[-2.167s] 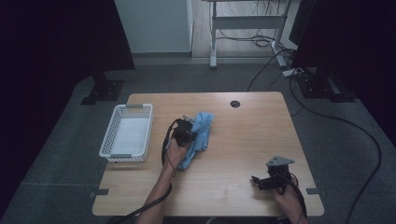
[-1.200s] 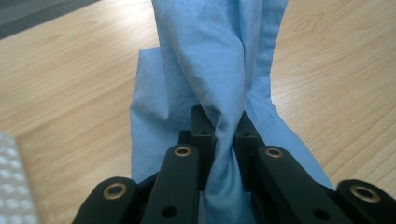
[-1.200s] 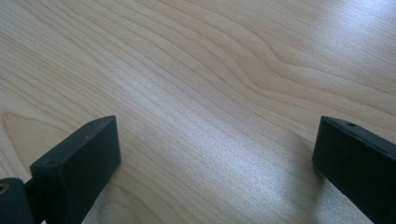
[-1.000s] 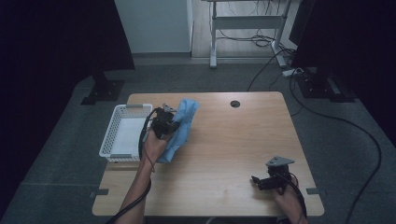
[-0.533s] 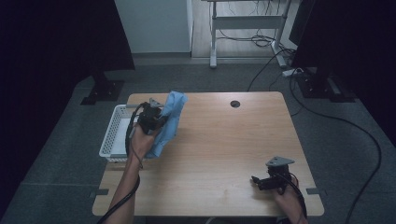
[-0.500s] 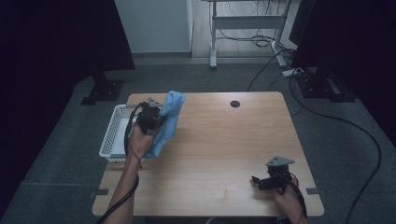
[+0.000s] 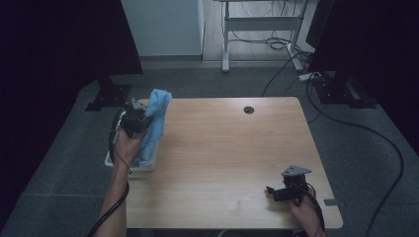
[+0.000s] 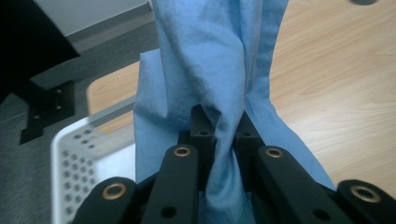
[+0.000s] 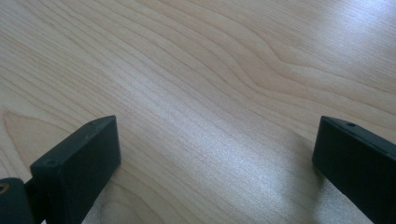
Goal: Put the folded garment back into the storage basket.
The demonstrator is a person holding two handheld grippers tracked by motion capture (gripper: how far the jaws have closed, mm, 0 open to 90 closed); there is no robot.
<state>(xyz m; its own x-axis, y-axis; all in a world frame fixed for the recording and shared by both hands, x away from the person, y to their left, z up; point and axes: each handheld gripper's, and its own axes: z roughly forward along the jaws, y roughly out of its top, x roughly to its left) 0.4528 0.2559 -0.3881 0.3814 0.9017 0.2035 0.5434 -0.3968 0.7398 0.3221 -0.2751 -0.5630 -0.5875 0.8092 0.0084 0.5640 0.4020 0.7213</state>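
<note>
A blue cloth (image 7: pixel 154 122) hangs bunched from my left gripper (image 7: pixel 134 120), which is held in the air over the white perforated basket (image 7: pixel 109 159) at the table's left edge. In the left gripper view the black jaws are shut on a twisted fold of the blue cloth (image 8: pixel 219 88), and the basket's corner (image 8: pixel 74 154) lies below at the left. My right gripper (image 7: pixel 274 190) rests low near the table's front right corner. The right gripper view looks between its wide-apart fingertips (image 9: pixel 81 158) at bare wood, nothing between them.
The wooden table (image 7: pixel 232 148) has a round cable hole (image 7: pixel 248 109) at the back. Beyond it stand a desk frame (image 7: pixel 257 24) with cables on the grey floor. A dark stand base (image 7: pixel 106 96) sits off the table's back left corner.
My left gripper has carried the blue cloth leftward and a little up, from mid-table to above the basket. The right gripper has stayed in place.
</note>
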